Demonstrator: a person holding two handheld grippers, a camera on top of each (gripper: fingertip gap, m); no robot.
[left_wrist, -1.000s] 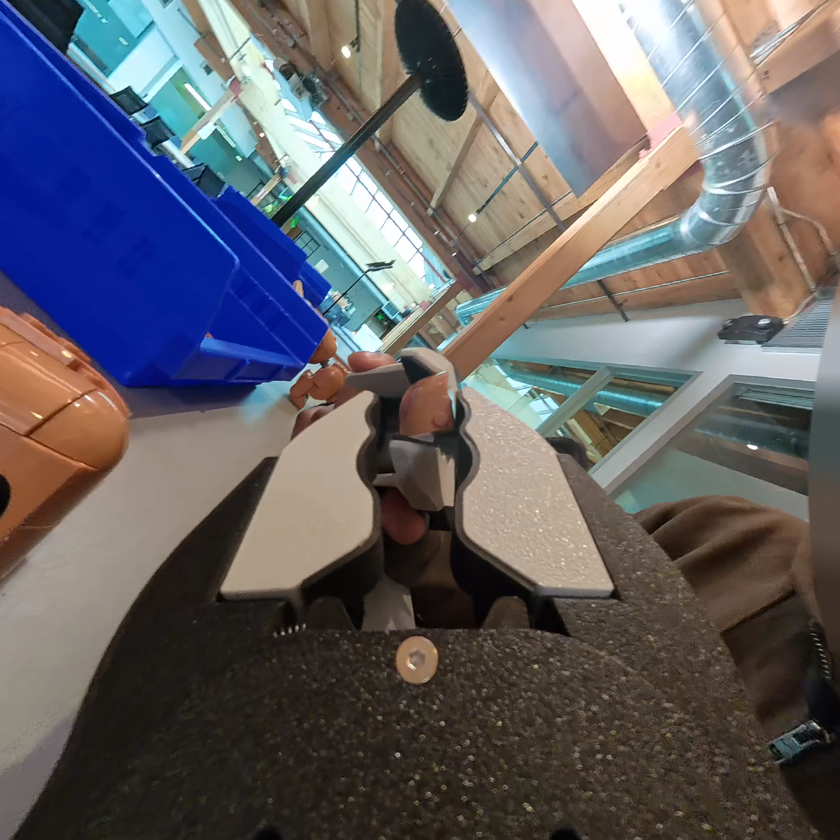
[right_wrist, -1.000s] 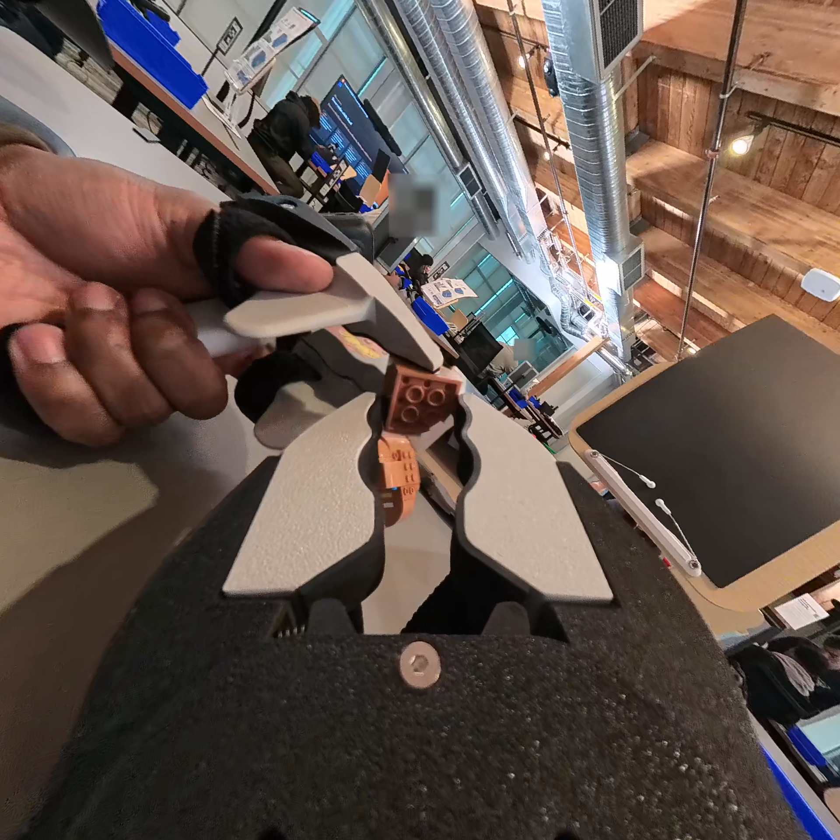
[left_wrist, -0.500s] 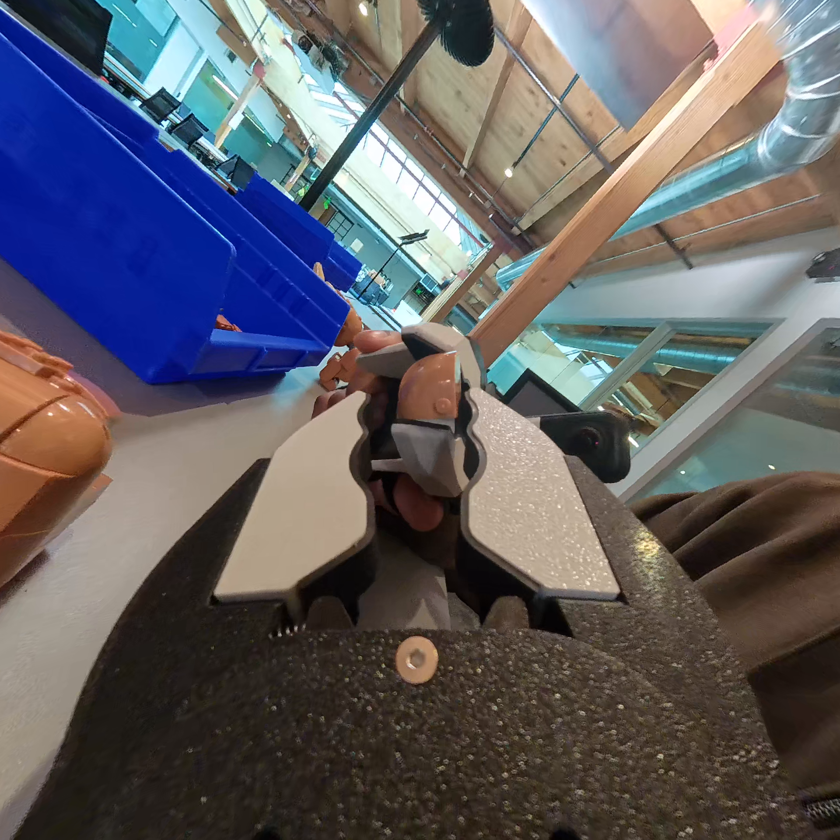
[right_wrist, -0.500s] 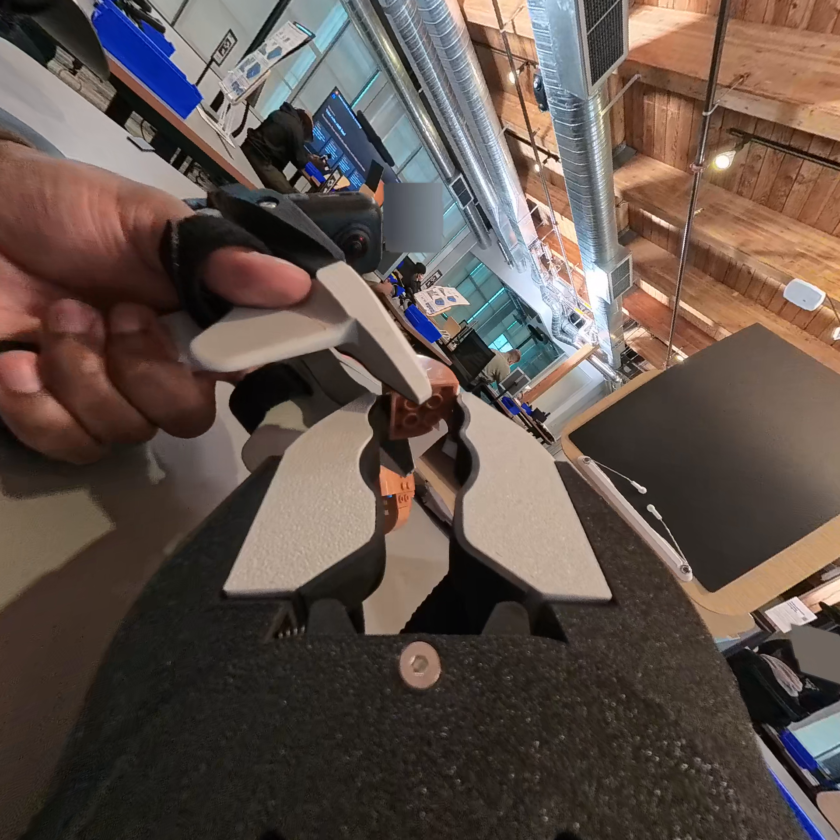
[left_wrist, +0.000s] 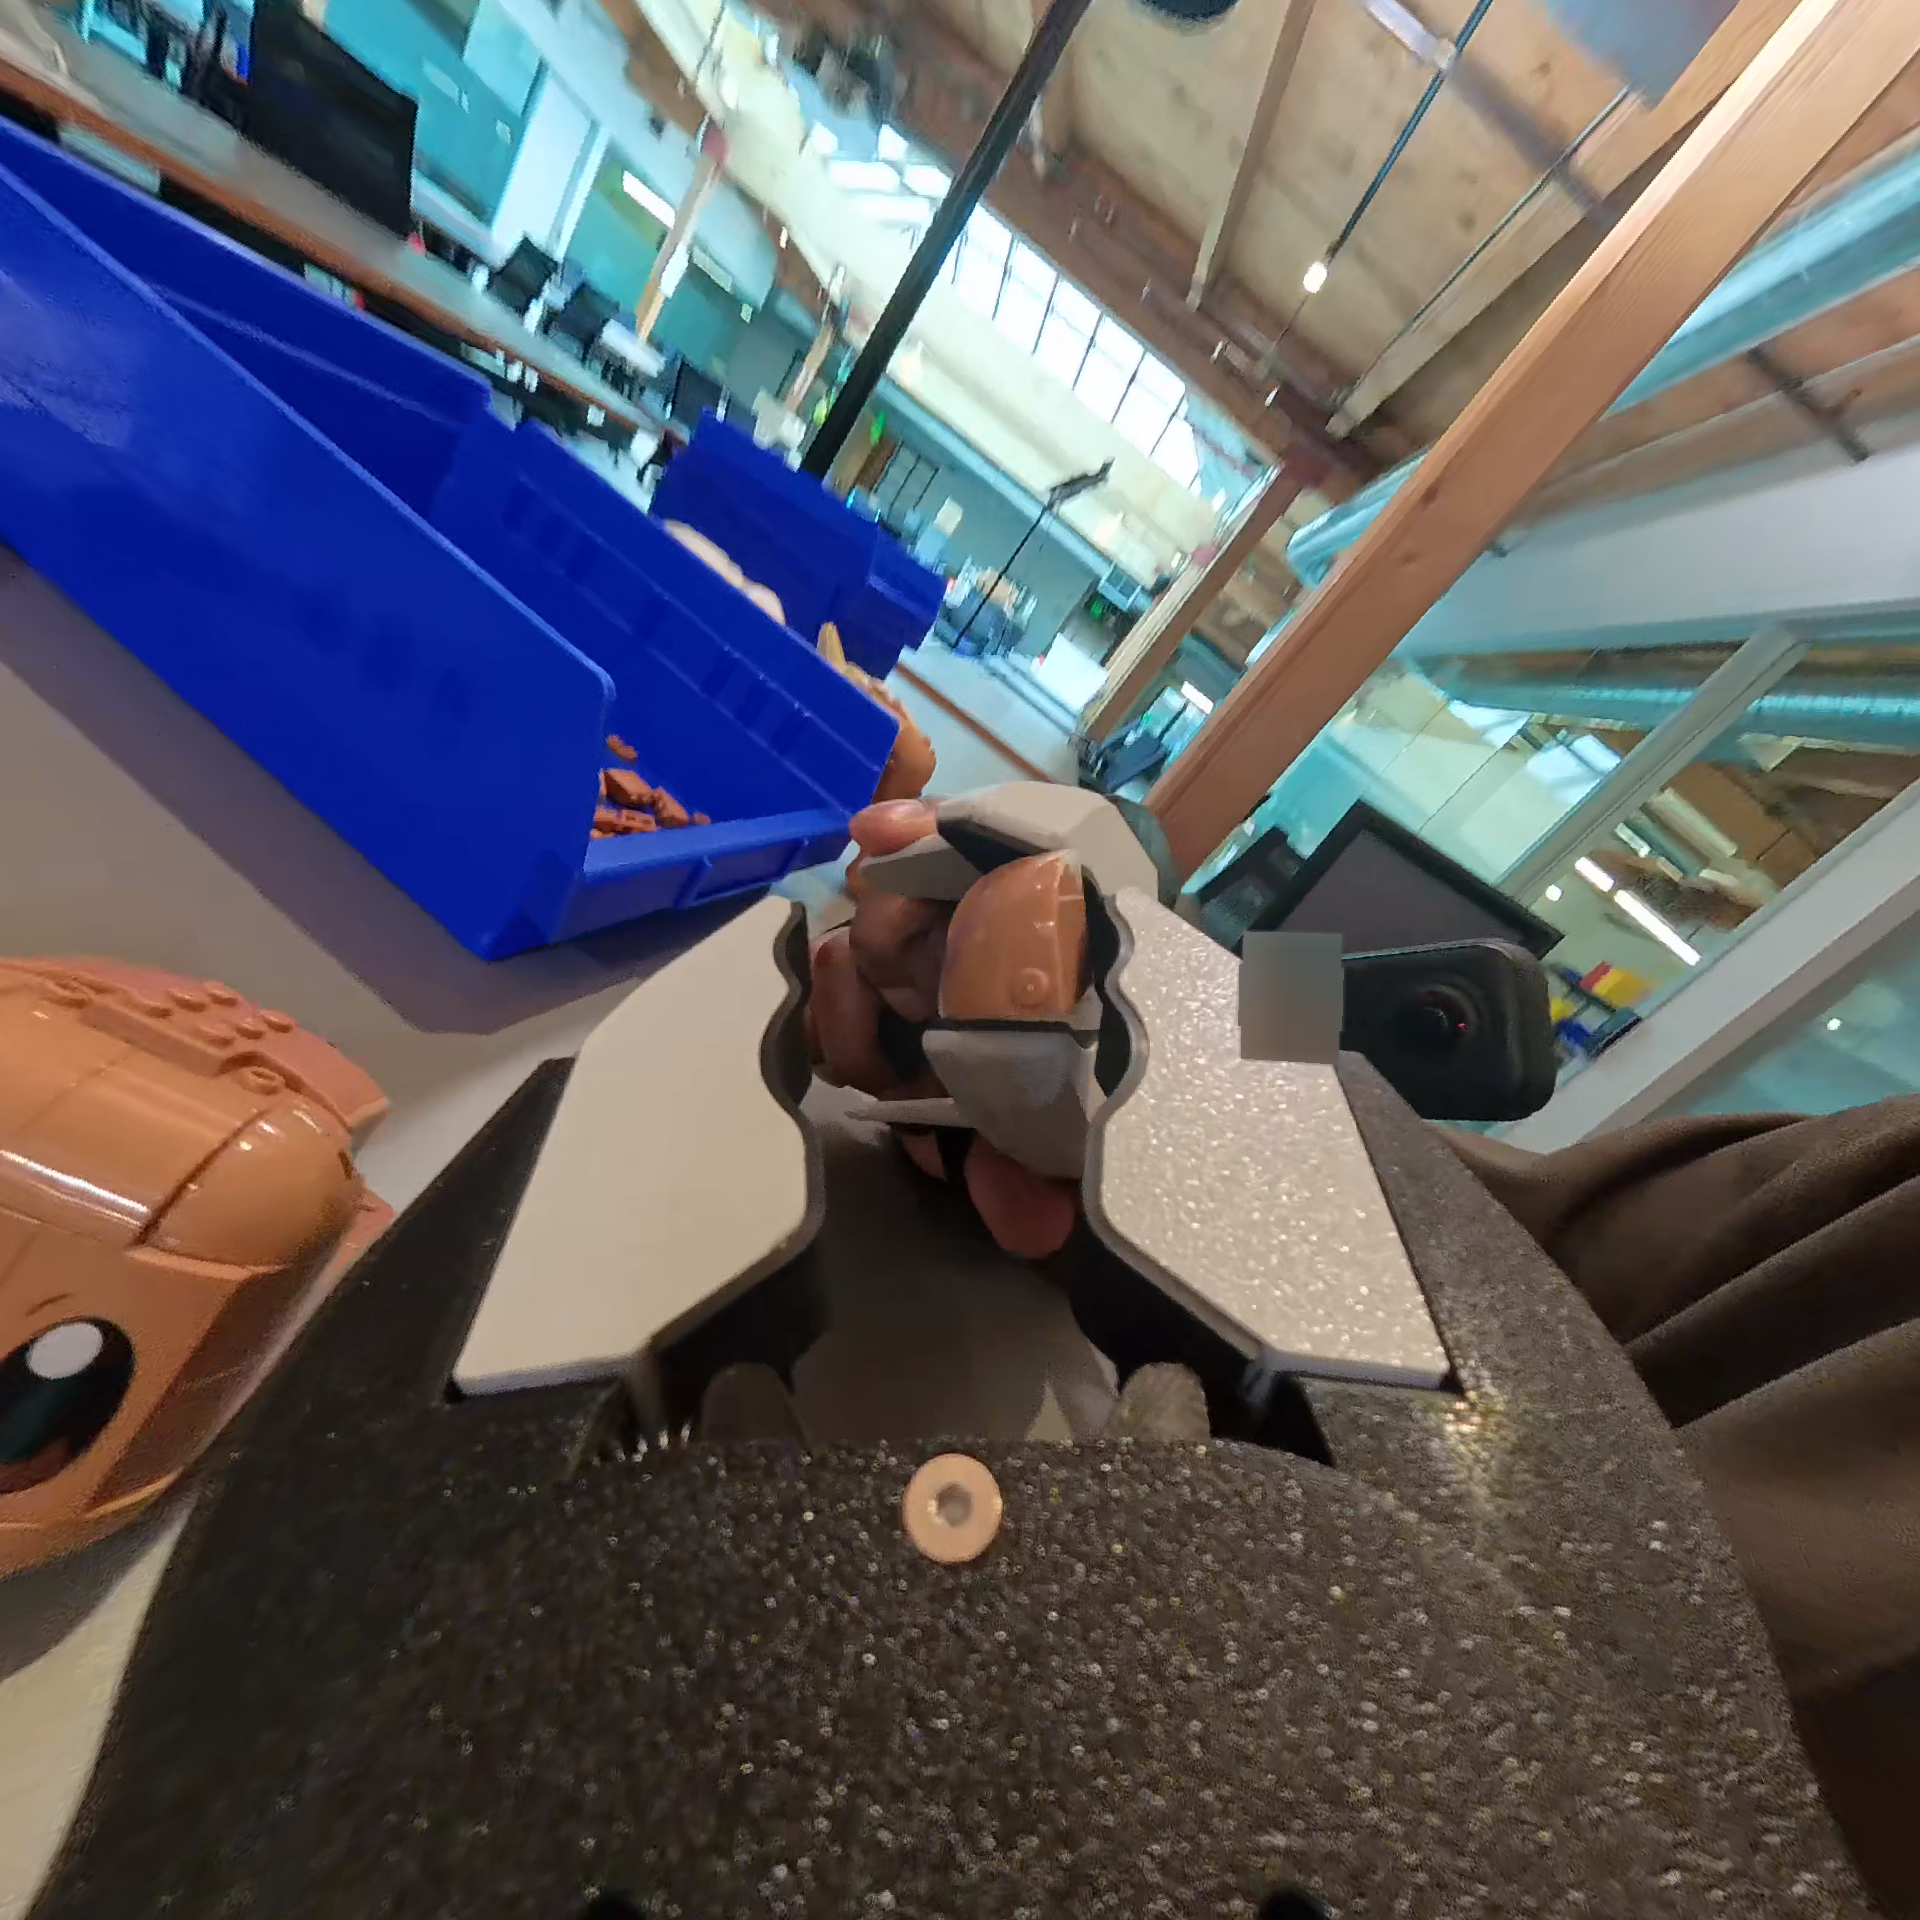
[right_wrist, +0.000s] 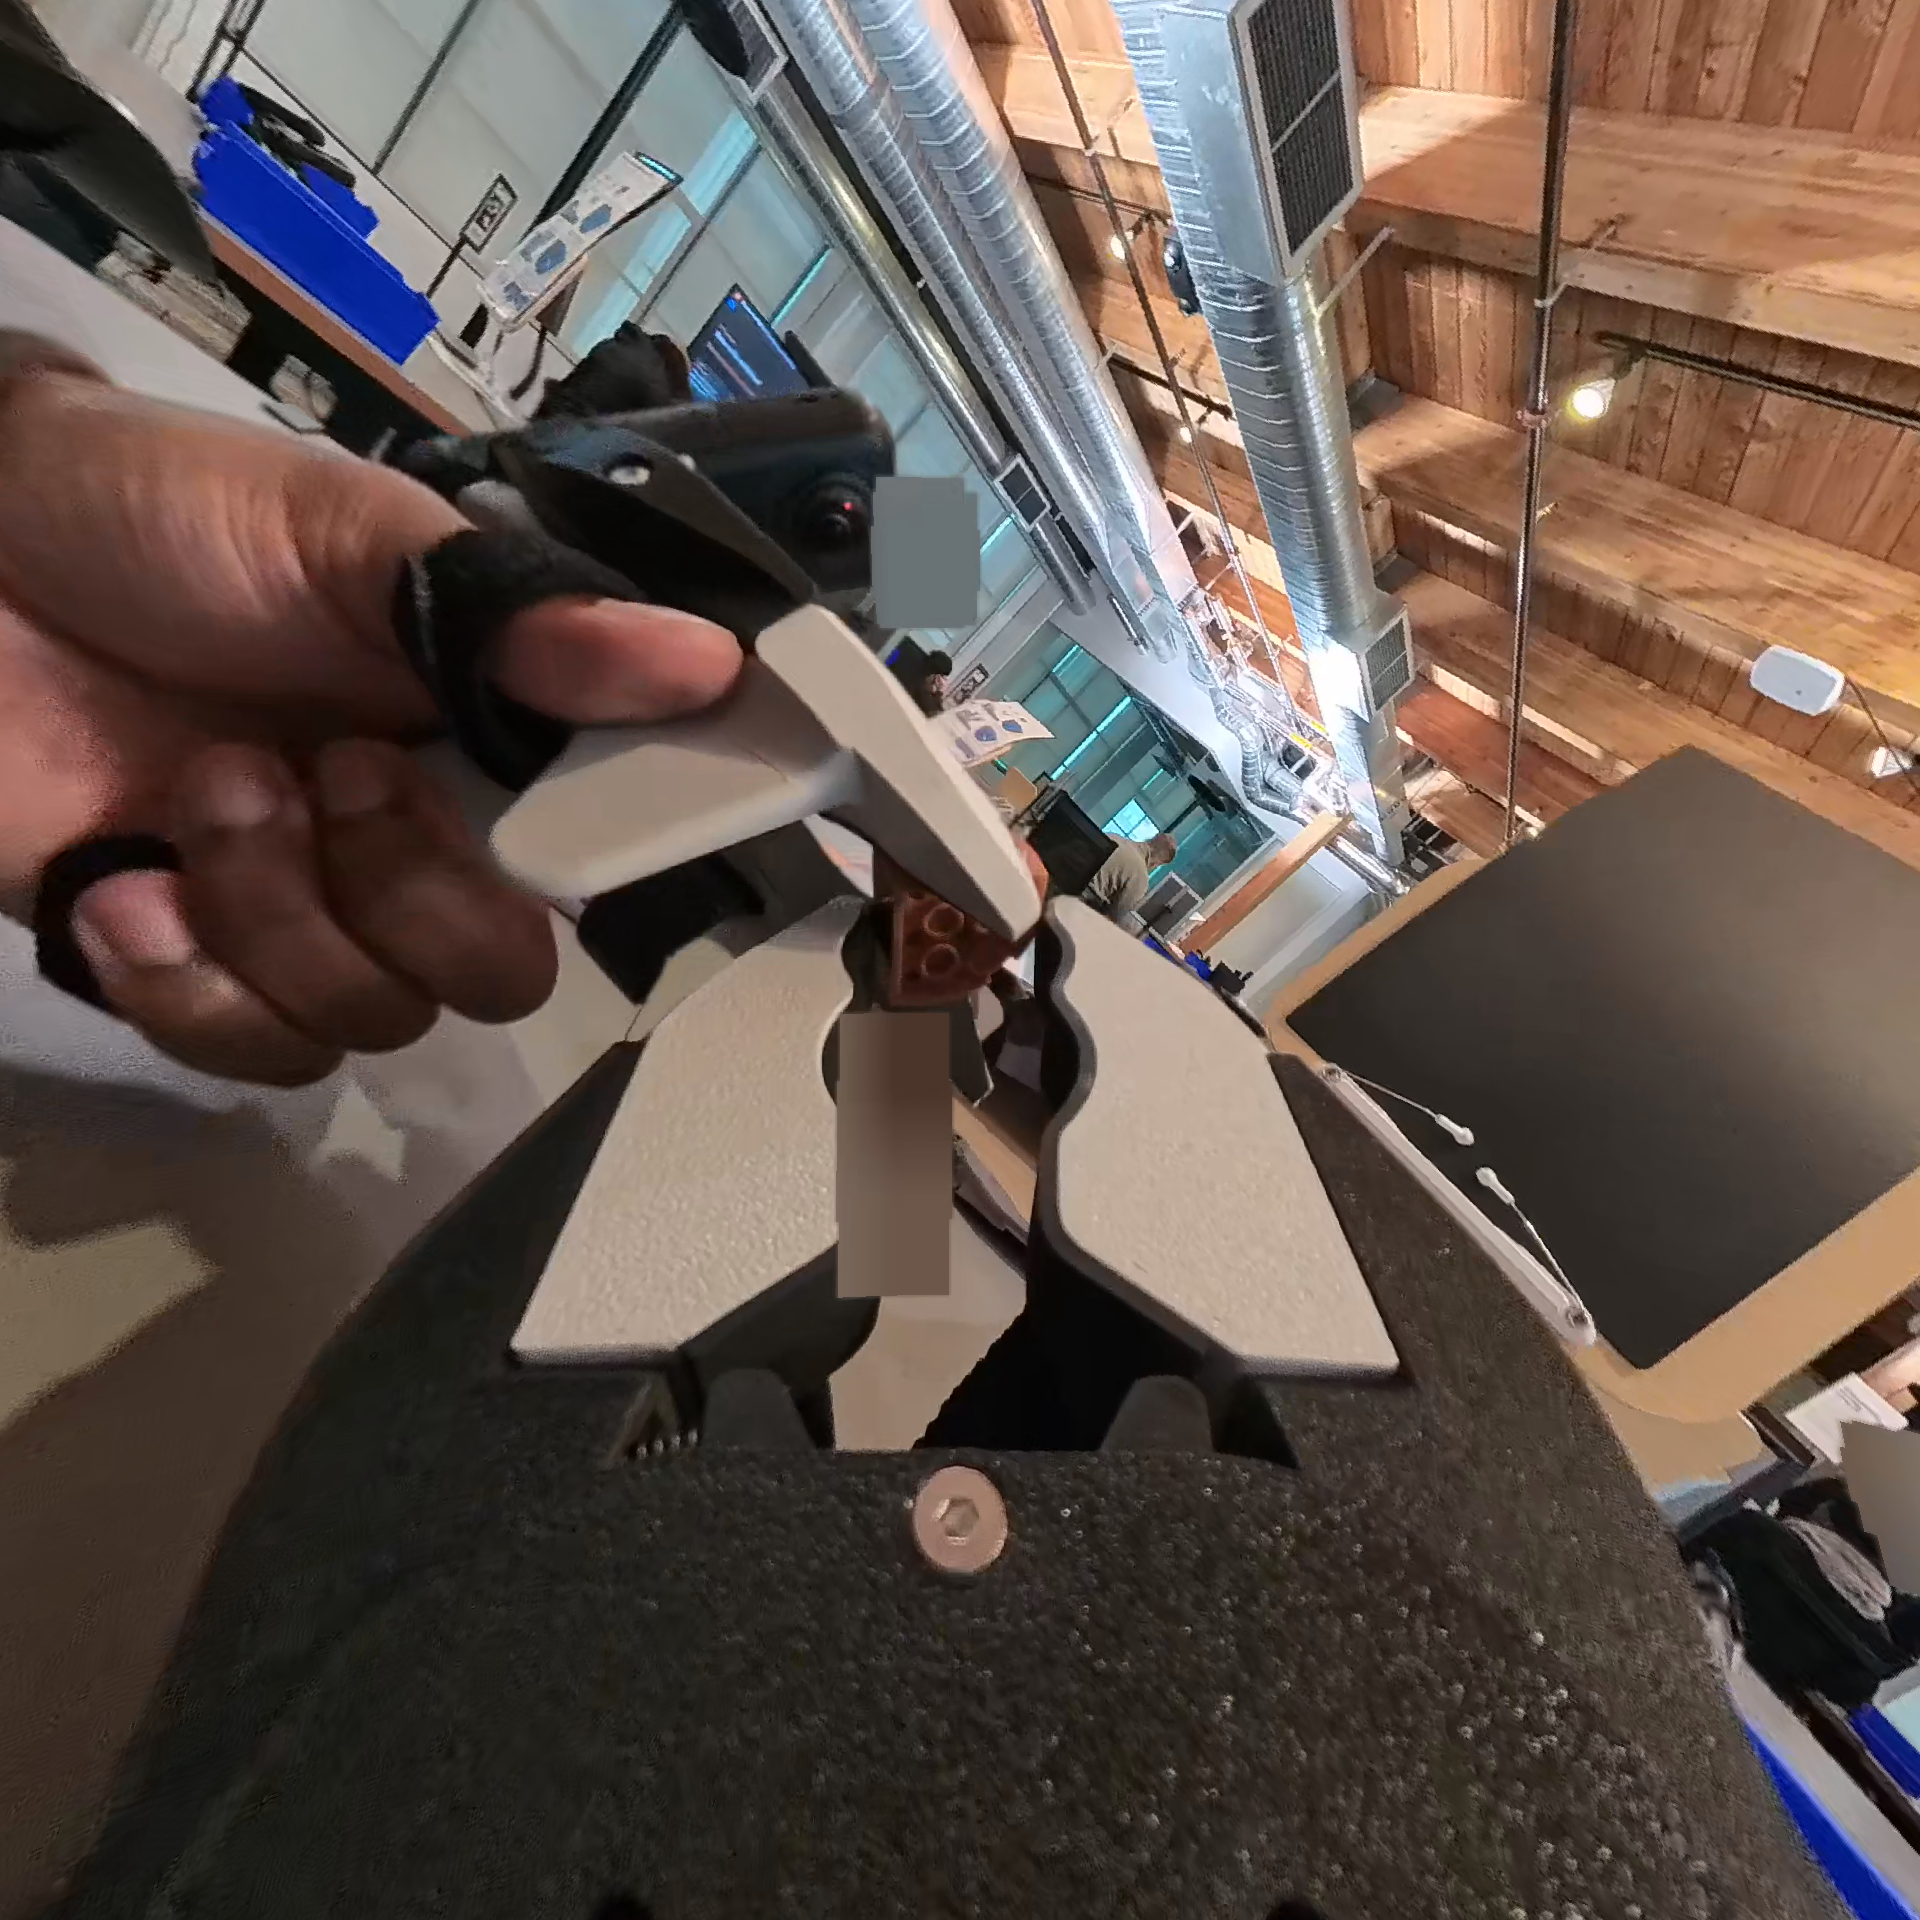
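Grey tabletop (left_wrist: 208, 831) under a timber ceiling with metal ducts (right_wrist: 1278, 312). Tan rounded brick piece (left_wrist: 1023, 951) at frame centre, clamped in the right gripper (left_wrist: 1013, 940), whose jaws close on it. Left gripper (left_wrist: 951, 1039): jaws part-open around that piece; grip unclear. Blue bin (left_wrist: 416, 665) upper left holds brown bricks (left_wrist: 639, 800); tan brick-built figure head (left_wrist: 135, 1195) at left edge.
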